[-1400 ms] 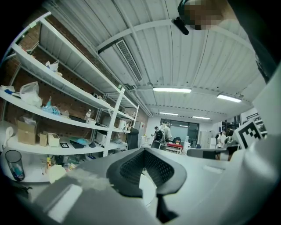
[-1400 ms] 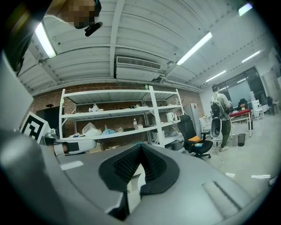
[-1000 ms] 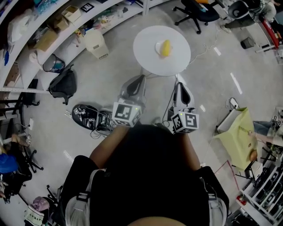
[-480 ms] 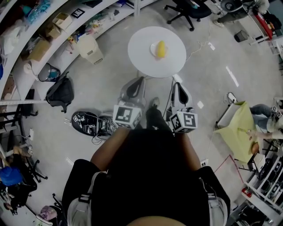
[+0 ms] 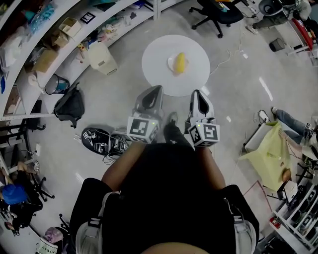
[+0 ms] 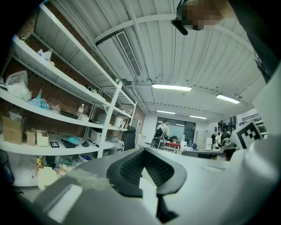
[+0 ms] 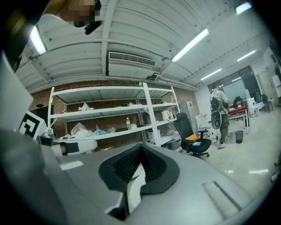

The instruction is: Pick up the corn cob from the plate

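In the head view a yellow corn cob [image 5: 180,62] lies on a small white plate [image 5: 171,63] in the middle of a round white table [image 5: 159,74]. My left gripper [image 5: 158,89] and right gripper [image 5: 197,92] are held side by side, level, just short of the table's near edge, both apart from the cob. Neither holds anything. In the left gripper view the left gripper [image 6: 142,151] has its dark pads together. The right gripper [image 7: 140,149] looks the same in its own view. Neither gripper view shows the corn or the plate.
Long shelves [image 5: 30,54] with boxes run along the left. A beige bin [image 5: 103,57], a black backpack [image 5: 69,105] and a marker-covered object with cables [image 5: 97,138] lie on the floor. An office chair [image 5: 218,12] stands beyond the table; a yellow-green bag [image 5: 271,154] is at the right.
Both grippers have moved forward together toward the round table. The table, with plate and corn, now sits closer to their tips. The jaws have stayed as they were.
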`<state>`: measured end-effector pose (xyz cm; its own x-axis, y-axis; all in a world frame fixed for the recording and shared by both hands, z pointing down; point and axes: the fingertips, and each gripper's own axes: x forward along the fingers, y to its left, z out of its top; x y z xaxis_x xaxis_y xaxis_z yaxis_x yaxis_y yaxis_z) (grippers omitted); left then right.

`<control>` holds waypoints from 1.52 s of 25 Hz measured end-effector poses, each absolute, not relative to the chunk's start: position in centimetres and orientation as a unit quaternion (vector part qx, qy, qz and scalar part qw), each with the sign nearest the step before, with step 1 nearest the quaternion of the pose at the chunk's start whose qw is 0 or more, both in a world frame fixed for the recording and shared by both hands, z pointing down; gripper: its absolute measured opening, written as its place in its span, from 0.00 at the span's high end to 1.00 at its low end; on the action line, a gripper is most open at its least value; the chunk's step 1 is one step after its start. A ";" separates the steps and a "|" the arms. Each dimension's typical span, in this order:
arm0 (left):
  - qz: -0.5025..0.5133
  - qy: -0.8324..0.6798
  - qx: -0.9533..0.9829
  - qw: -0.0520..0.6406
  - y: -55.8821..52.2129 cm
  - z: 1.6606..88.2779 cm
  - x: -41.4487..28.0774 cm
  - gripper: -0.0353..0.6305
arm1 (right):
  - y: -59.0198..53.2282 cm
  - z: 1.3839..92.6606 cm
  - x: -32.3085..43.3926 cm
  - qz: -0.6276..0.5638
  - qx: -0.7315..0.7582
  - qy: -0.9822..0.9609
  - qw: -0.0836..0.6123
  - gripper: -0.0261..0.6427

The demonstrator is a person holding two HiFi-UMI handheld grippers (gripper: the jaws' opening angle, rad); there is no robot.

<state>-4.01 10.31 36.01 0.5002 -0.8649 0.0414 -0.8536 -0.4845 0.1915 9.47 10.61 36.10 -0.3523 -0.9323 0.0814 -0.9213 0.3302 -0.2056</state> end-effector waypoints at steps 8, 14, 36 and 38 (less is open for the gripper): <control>-0.023 -0.506 0.855 0.113 4.9 36.8 -0.1 0.95 | 5.1 37.0 11.6 -0.126 -0.544 0.830 0.012 0.95; -0.021 -0.523 0.844 0.115 1.9 36.4 2.3 0.95 | 1.8 37.8 14.2 -0.136 -0.531 0.837 0.009 0.95; -0.011 -0.546 0.829 0.116 -5.5 37.7 1.8 0.95 | -6.1 42.1 13.2 -0.164 -0.524 0.836 -0.022 0.95; -0.007 -0.545 0.829 0.123 -6.5 38.4 1.5 0.95 | -6.9 42.8 13.1 -0.169 -0.528 0.832 -0.027 0.95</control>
<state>1.53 -6.45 38.39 0.4057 -0.9058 0.1226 -0.9022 -0.3753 0.2124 13.15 -6.85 42.83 -0.4406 -0.8692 0.2242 -0.8878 0.3850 -0.2521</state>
